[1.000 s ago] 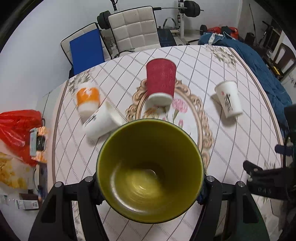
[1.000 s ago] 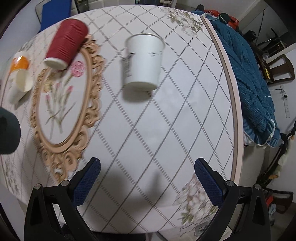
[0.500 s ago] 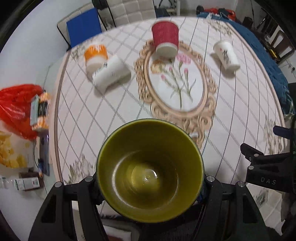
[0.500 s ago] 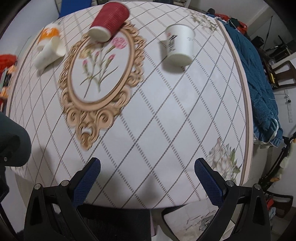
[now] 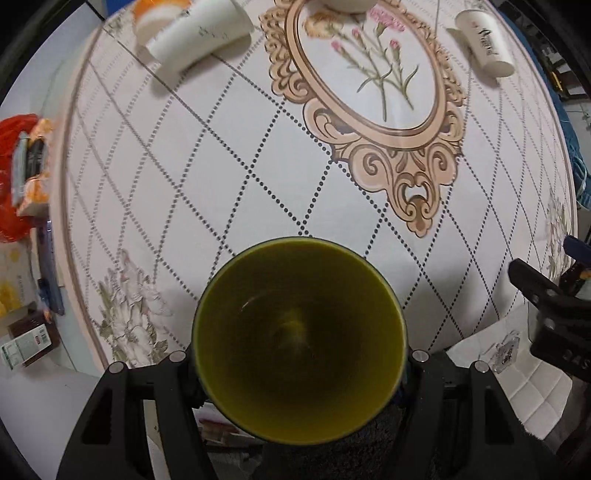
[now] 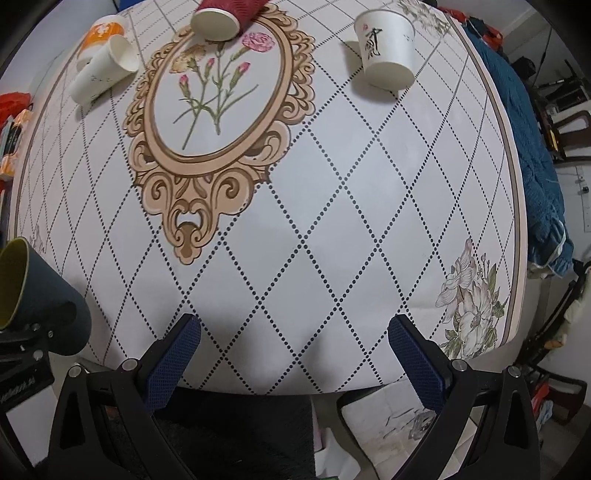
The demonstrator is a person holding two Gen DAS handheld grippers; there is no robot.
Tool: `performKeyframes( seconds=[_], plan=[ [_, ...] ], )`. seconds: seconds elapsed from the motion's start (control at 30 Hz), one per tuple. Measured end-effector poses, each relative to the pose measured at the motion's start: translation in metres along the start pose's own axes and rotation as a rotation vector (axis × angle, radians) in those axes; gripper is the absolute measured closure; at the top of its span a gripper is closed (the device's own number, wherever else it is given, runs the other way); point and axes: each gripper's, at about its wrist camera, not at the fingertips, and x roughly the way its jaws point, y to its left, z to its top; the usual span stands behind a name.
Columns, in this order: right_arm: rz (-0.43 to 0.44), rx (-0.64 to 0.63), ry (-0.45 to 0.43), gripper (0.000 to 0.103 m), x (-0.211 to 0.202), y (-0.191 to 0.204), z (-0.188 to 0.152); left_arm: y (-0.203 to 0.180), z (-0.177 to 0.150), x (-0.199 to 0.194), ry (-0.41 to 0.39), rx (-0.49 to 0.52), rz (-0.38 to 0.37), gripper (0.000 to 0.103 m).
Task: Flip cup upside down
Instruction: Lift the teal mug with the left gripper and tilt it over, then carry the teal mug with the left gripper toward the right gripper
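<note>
My left gripper (image 5: pixel 299 365) is shut on a dark cup with a yellow-green inside (image 5: pixel 299 332). Its mouth faces the camera and tilts down toward the near edge of the table (image 5: pixel 229 122). The same cup (image 6: pixel 33 291) shows at the far left of the right wrist view, held in the air above the table's near edge. My right gripper (image 6: pixel 295 354) is open and empty, over the near edge of the table (image 6: pixel 351 229).
A white paper cup (image 6: pixel 388 55) stands upside down at the far right. A red cup (image 6: pixel 225 14) and a white cup (image 6: pixel 103 74) lie on their sides at the far edge, next to an orange cup (image 6: pixel 101 33). Blue cloth (image 6: pixel 532 147) hangs at the right.
Both grippers have pulled back toward the near edge of the table. The left gripper has tilted the cup's mouth further down; its inside is darker now.
</note>
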Motion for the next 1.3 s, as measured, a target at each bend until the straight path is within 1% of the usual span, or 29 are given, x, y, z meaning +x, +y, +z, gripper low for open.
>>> performKeyframes(
  seconds=[0.1, 0.2, 0.4, 0.6, 0.73, 0.9, 0.93, 0.97, 1.0, 1.07, 1.13, 1.3],
  plan=[
    [-0.007, 0.015, 0.009, 0.000, 0.002, -0.005, 0.008, 0.006, 0.015, 0.012, 0.040, -0.017, -0.020, 0.036],
    [-0.021, 0.029, -0.002, 0.000, 0.002, -0.010, 0.016, 0.012, 0.031, 0.021, 0.068, -0.036, -0.036, 0.036],
    [-0.038, 0.045, -0.006, 0.000, 0.000, -0.018, 0.033, 0.030, 0.059, 0.030, 0.069, -0.089, -0.044, 0.036],
    [-0.043, 0.060, -0.004, 0.000, 0.000, -0.021, 0.048, 0.054, 0.080, 0.049, 0.093, -0.173, -0.073, 0.036],
    [-0.044, 0.058, -0.005, 0.000, 0.001, -0.022, 0.052, 0.065, 0.088, 0.065, 0.116, -0.208, -0.082, 0.036],
    [-0.041, 0.060, -0.006, 0.000, 0.001, -0.021, 0.052, 0.078, 0.083, 0.076, 0.105, -0.211, -0.080, 0.036],
    [-0.041, 0.061, -0.006, 0.000, 0.001, -0.021, 0.053, 0.073, 0.088, 0.082, 0.101, -0.211, -0.076, 0.035],
    [-0.039, 0.062, -0.005, 0.000, 0.001, -0.021, 0.053, 0.075, 0.088, 0.084, 0.098, -0.208, -0.073, 0.029],
    [-0.039, 0.063, -0.005, 0.000, 0.001, -0.020, 0.054, 0.078, 0.088, 0.086, 0.096, -0.205, -0.077, 0.022],
    [-0.039, 0.063, -0.005, 0.000, 0.000, -0.018, 0.054, 0.073, 0.091, 0.089, 0.090, -0.202, -0.072, 0.017],
    [-0.038, 0.064, -0.003, 0.000, 0.000, -0.018, 0.055, 0.066, 0.093, 0.091, 0.071, -0.191, -0.059, 0.016],
    [-0.037, 0.064, -0.004, 0.000, 0.002, -0.021, 0.054, 0.057, 0.093, 0.085, 0.055, -0.187, -0.049, 0.015]
  ],
)
